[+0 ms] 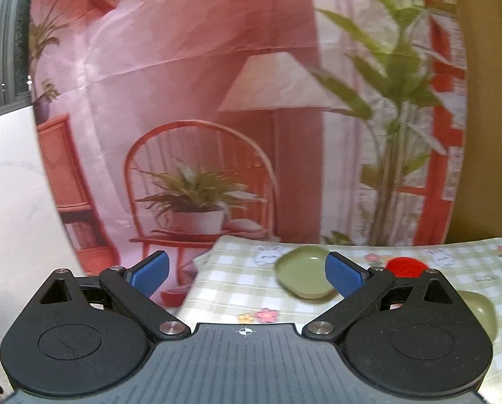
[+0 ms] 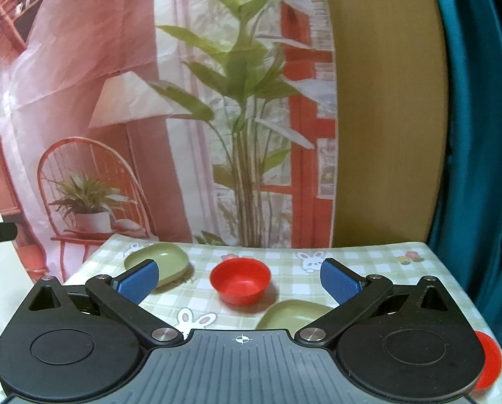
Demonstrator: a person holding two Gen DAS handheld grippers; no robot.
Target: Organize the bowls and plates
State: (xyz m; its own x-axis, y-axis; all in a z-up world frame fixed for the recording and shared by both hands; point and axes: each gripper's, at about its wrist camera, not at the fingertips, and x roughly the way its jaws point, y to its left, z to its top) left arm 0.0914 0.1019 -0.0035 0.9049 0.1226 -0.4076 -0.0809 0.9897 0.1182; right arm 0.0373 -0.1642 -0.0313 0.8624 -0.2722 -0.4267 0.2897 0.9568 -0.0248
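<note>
A small table with a green checked cloth [image 2: 368, 262] carries the dishes. A green plate [image 2: 170, 261] lies at the far left, a red bowl [image 2: 241, 281] stands in the middle, and a second green plate [image 2: 294, 314] lies nearer, partly behind my right gripper [image 2: 239, 281]. A red dish [image 2: 488, 360] peeks out at the near right. My right gripper hangs open above the table, empty. In the left wrist view the far green plate [image 1: 301, 276], the red bowl [image 1: 407, 267] and the nearer green plate [image 1: 483, 309] show. My left gripper [image 1: 247, 274] is open and empty, over the table's left edge.
A printed backdrop [image 2: 150, 118] of a room with a chair, lamp and plants hangs behind the table. A teal curtain [image 2: 479, 134] hangs at the right. A white wall [image 1: 12, 202] stands at the left. A red object [image 1: 173, 296] lies low, beyond the table's left edge.
</note>
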